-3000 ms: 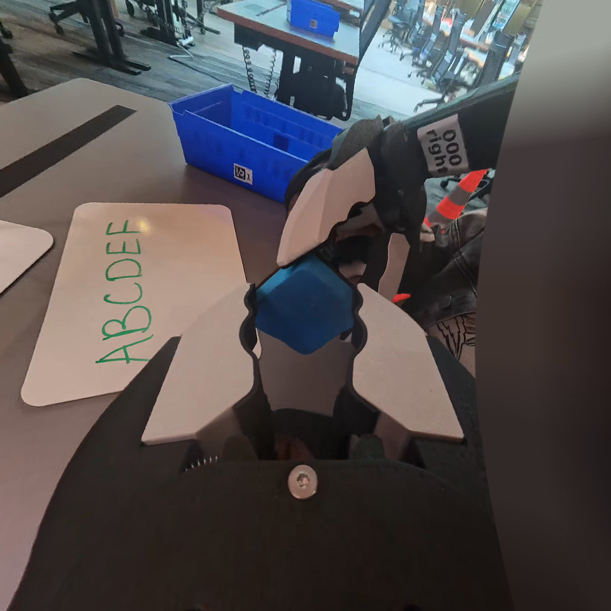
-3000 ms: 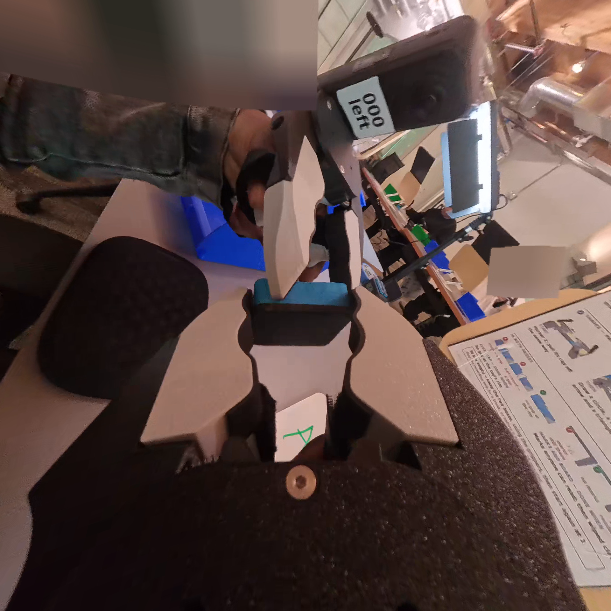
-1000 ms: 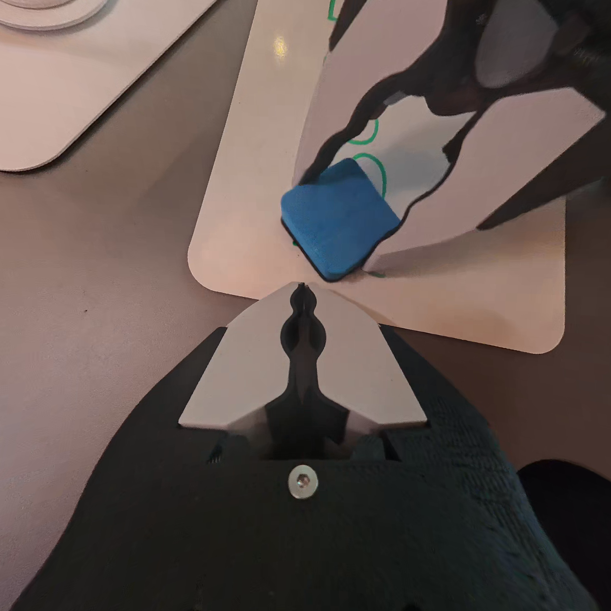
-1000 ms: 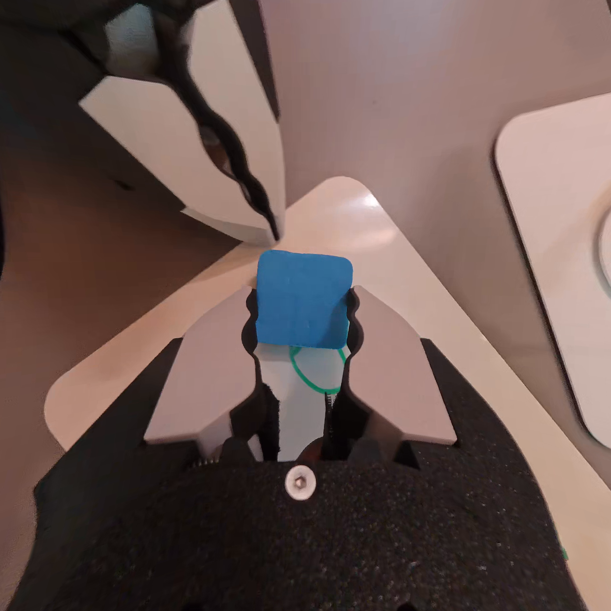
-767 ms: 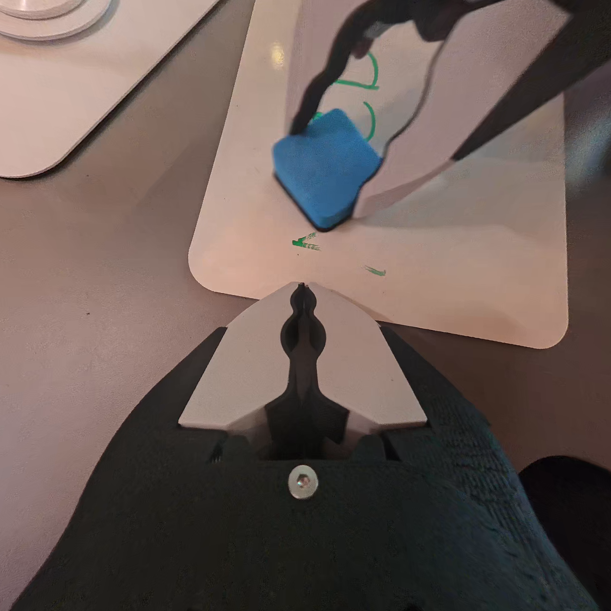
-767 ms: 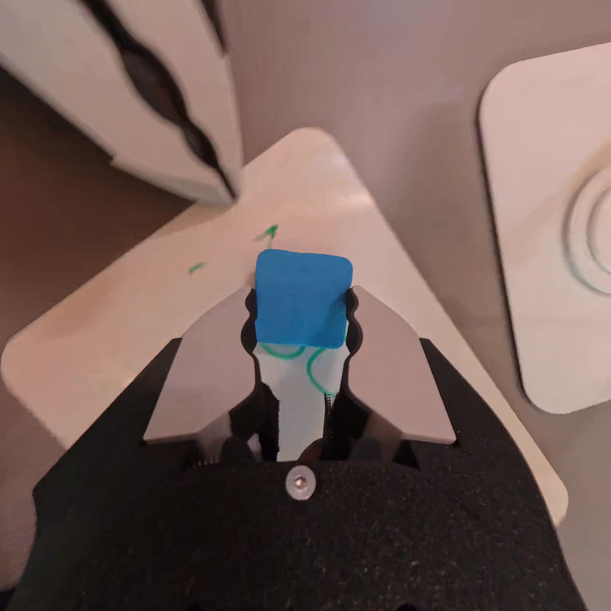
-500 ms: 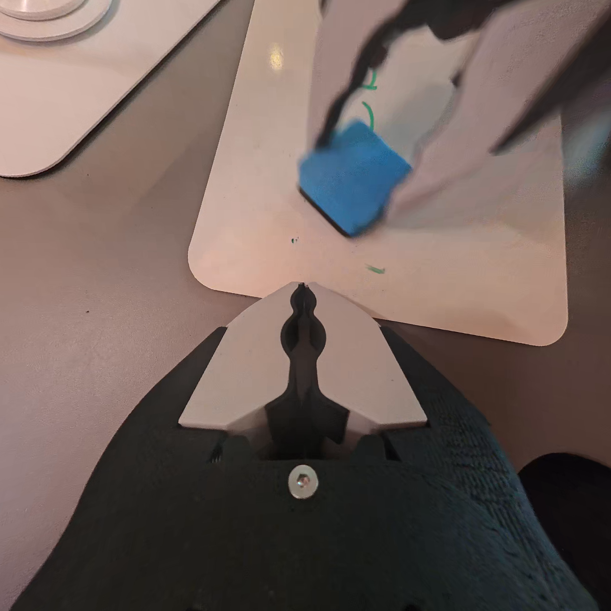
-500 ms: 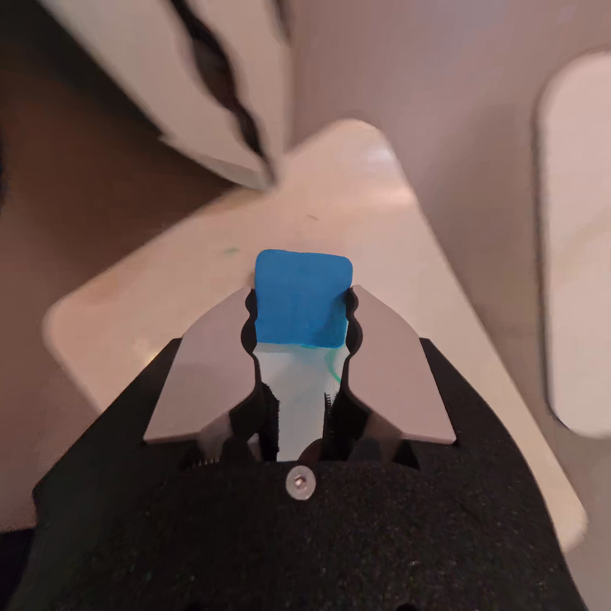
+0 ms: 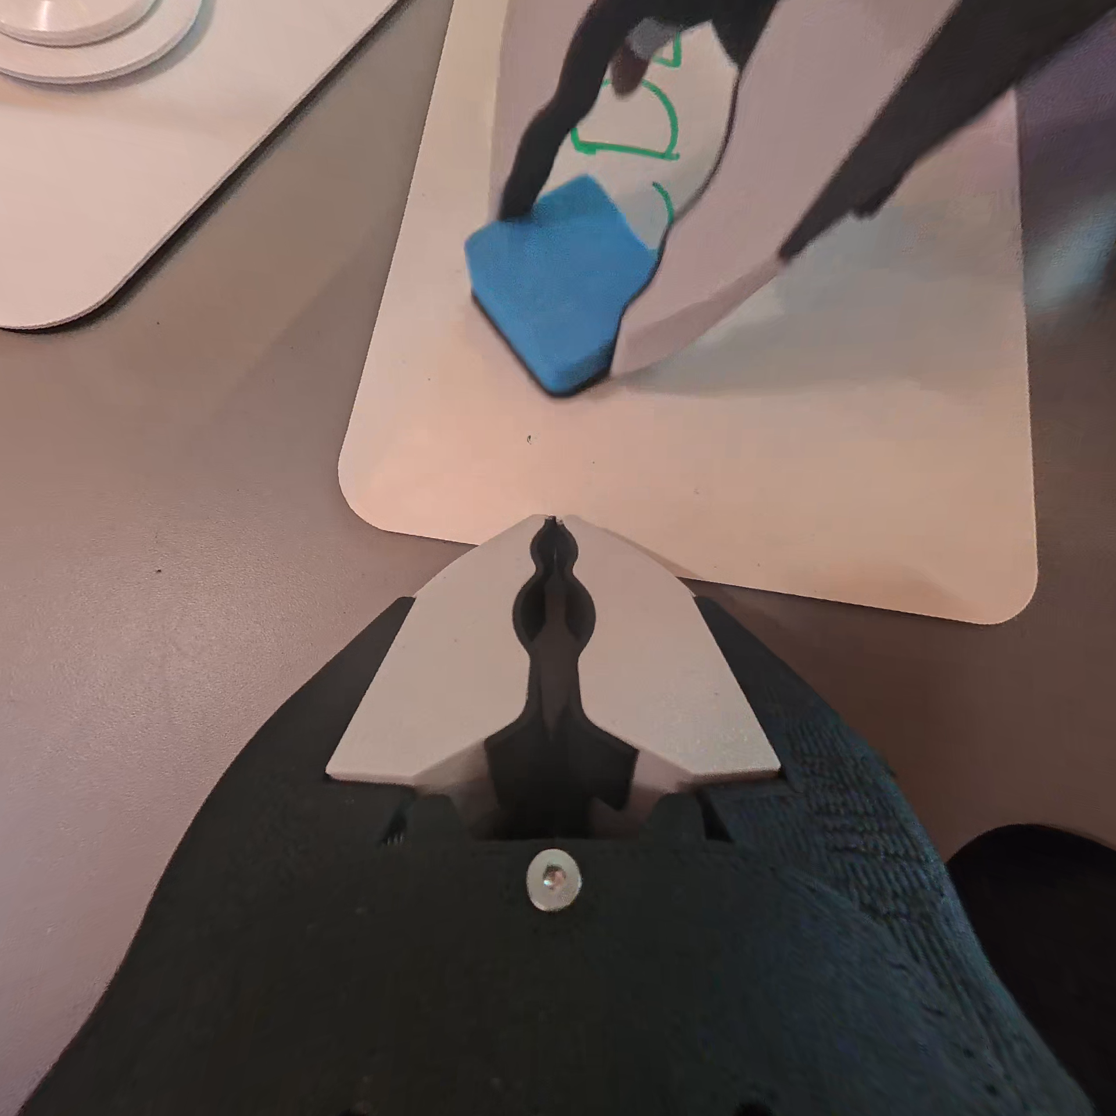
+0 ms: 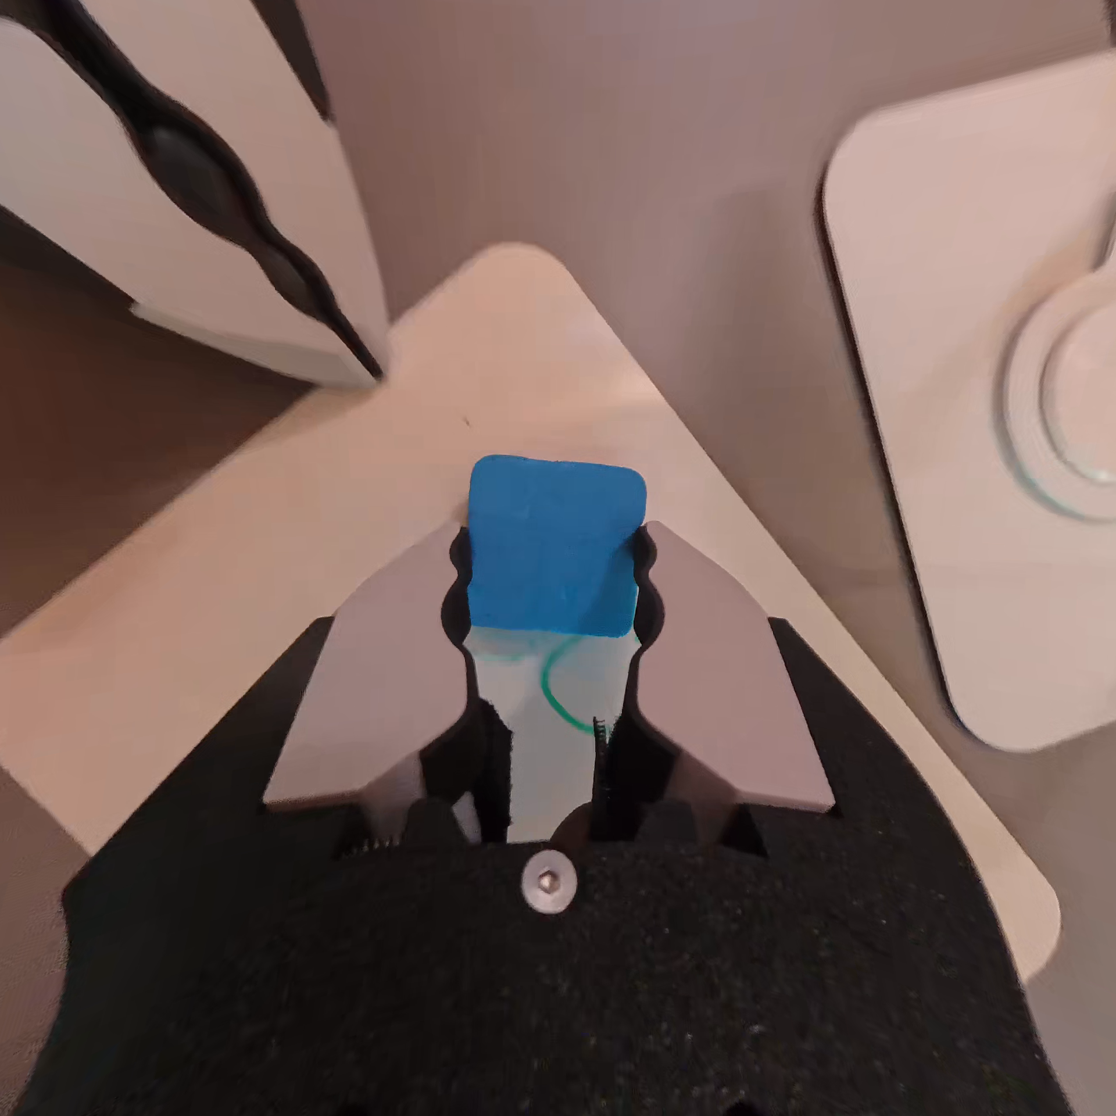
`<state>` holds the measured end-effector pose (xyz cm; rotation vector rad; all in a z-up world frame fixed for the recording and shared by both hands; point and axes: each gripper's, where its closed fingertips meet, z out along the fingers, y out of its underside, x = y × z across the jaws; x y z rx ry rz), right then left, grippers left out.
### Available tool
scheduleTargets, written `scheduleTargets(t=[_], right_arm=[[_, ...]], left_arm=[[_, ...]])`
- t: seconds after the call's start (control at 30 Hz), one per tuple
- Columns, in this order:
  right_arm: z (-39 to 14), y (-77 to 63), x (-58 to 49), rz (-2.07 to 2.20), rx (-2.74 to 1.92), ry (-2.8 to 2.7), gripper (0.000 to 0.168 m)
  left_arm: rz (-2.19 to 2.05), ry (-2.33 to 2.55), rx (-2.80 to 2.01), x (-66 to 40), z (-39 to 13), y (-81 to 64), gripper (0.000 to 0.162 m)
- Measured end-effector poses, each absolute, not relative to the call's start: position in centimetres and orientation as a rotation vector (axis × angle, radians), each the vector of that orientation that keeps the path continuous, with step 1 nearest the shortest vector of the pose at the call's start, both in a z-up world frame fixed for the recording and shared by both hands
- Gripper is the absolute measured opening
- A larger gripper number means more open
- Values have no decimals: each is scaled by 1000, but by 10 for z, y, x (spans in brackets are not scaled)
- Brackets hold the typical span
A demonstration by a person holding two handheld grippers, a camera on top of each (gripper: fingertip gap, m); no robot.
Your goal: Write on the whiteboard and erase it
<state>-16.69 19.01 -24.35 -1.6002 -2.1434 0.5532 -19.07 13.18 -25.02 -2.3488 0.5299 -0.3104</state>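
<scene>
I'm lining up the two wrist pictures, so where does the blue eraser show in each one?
Left wrist view: the blue eraser sits upper centre, on the whiteboard, gripped by the right tool that reaches in from the top.
Right wrist view: the eraser is at the centre, clamped between this tool's own fingers, flat on the board.
Shared landmark: the shut left tool, whose tips rest at the whiteboard's near edge.

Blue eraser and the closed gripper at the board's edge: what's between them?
Just bare whiteboard, wiped clean but for a tiny dark speck. The left wrist view shows this stretch between the left gripper and the blue eraser held by the right gripper.
</scene>
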Motion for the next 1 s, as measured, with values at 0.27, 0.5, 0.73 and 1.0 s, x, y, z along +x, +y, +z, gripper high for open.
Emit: scheduleTargets(t=[0.27, 0.5, 0.73, 1.0], right_arm=[[-245, 231, -128, 530, -1697, -2180, 52], [-245, 197, -121, 645, -1541, -2311, 52], [-244, 237, -140, 583, -1632, -2082, 52], [-245, 312, -97, 410, -1867, -1934, 52]], left_arm=[[-315, 533, -2348, -190, -250, 131, 2], [-346, 522, -2344, -190, -250, 130, 2], [-378, 538, -2332, -184, -250, 129, 1], [-373, 542, -2341, -185, -250, 128, 2]])
